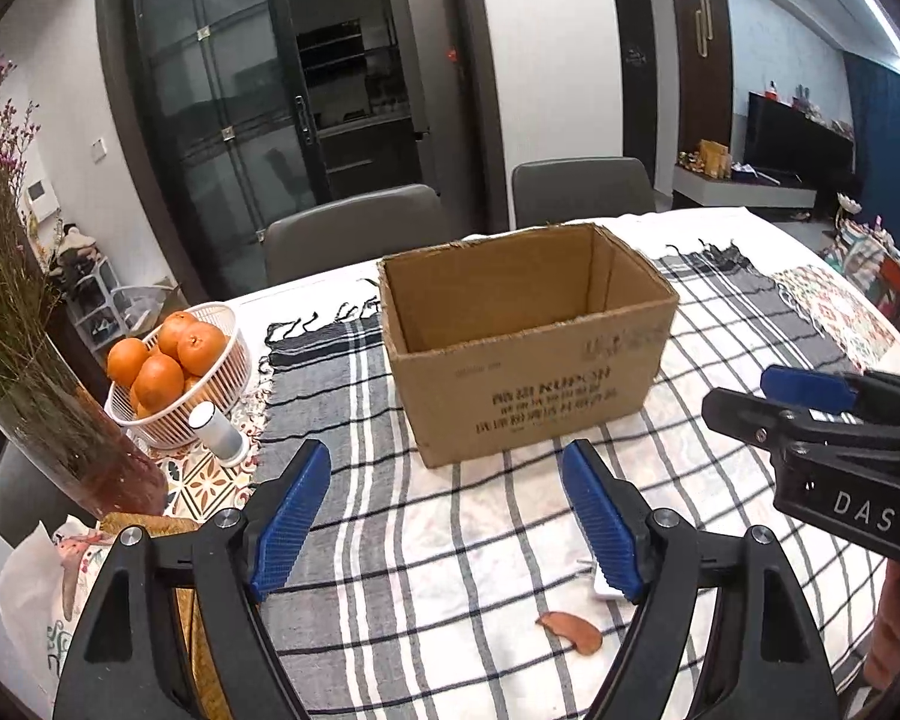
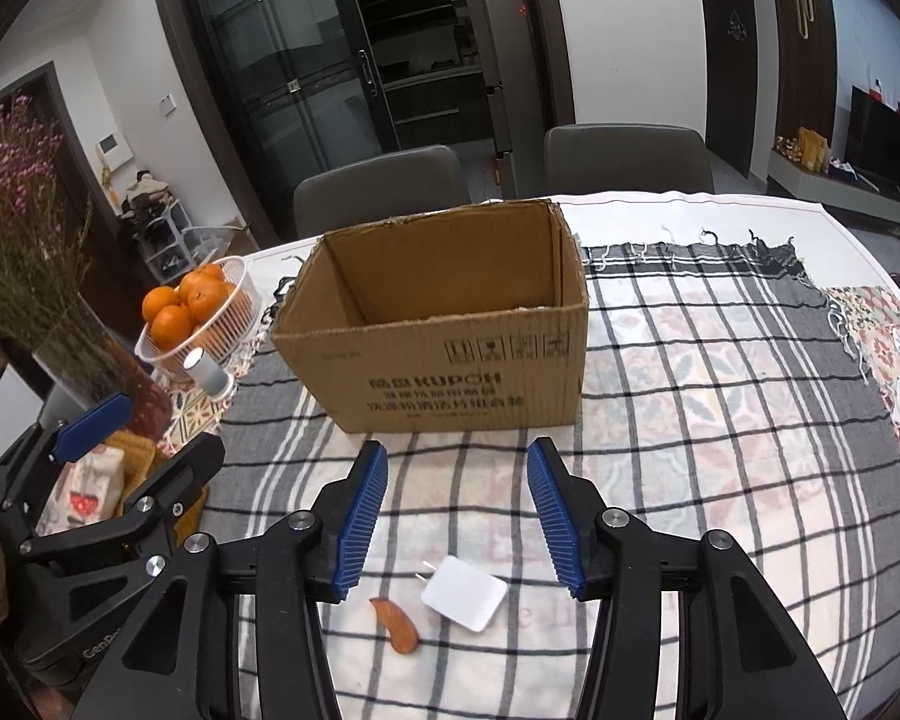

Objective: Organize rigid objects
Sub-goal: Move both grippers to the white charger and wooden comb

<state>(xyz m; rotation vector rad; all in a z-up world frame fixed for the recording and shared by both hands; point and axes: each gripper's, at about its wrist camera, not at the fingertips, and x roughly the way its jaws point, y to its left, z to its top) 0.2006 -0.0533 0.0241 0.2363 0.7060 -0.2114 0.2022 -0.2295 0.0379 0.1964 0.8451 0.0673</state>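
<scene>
An open brown cardboard box (image 1: 528,348) stands on the checked tablecloth; it also shows in the right wrist view (image 2: 444,330), and its inside looks empty. A white plug adapter (image 2: 464,600) lies on the cloth just below my open right gripper (image 2: 457,468); only its corner (image 1: 601,587) shows behind my left finger. A small brown wooden piece (image 2: 397,626) lies beside it, also in the left wrist view (image 1: 572,631). My left gripper (image 1: 447,468) is open and empty, in front of the box. A small white cylinder (image 1: 219,429) stands by the fruit basket.
A white basket of oranges (image 1: 177,372) and a glass vase of dried flowers (image 1: 72,432) stand at the left. Two grey chairs (image 1: 354,228) stand behind the table. The right gripper's body (image 1: 834,438) is at the left view's right edge.
</scene>
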